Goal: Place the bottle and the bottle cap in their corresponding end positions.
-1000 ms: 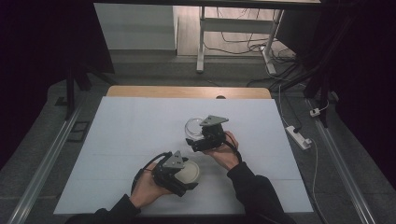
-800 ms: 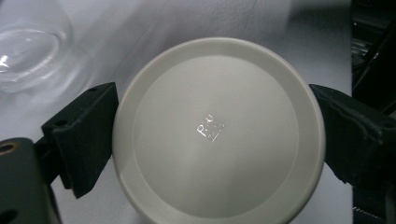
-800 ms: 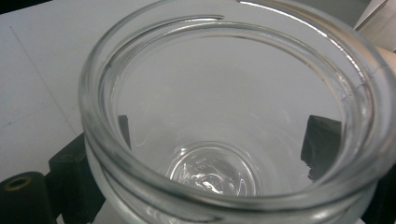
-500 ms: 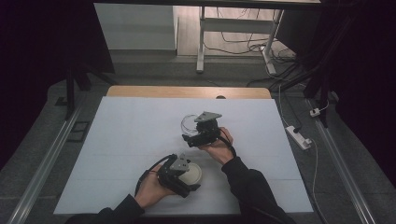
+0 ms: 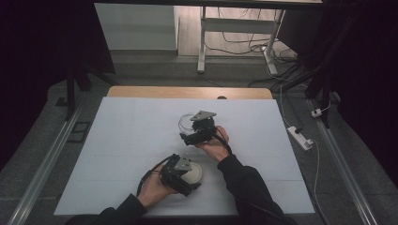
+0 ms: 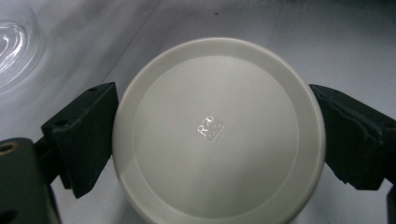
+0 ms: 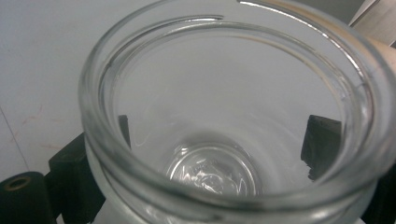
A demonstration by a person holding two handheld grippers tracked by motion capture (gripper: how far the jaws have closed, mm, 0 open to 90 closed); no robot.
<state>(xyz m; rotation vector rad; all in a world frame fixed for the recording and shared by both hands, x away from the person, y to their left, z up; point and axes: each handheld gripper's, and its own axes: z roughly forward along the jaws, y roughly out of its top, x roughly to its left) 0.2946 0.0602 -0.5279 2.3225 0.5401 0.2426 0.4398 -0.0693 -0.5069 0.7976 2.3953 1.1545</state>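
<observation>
- The left gripper [image 5: 180,172] is clamped on a round cream-white plastic lid [image 6: 218,131]; in the left gripper view its two black jaws press the lid's rim from either side, and the lid's flat face with a small embossed mark fills the space between them.
- The right gripper [image 5: 199,129] clasps a clear glass jar [image 7: 233,121] — the right gripper view looks down into its open mouth, with a jaw tip showing through the glass wall on each side.
- Taking the pale sheet-covered table [image 5: 131,131] as landmark: the jar sits over the table's middle, the lid nearer the table's front edge, a little left of the jar.
- Against the picture of a second ago, the jar has moved slightly toward the table's far edge and left, and the right gripper has turned so its grey three-cornered plate tips more upward.
- The lid and left gripper have stayed almost in place near the front edge — so lid and jar are now a little farther apart, not touching.
</observation>
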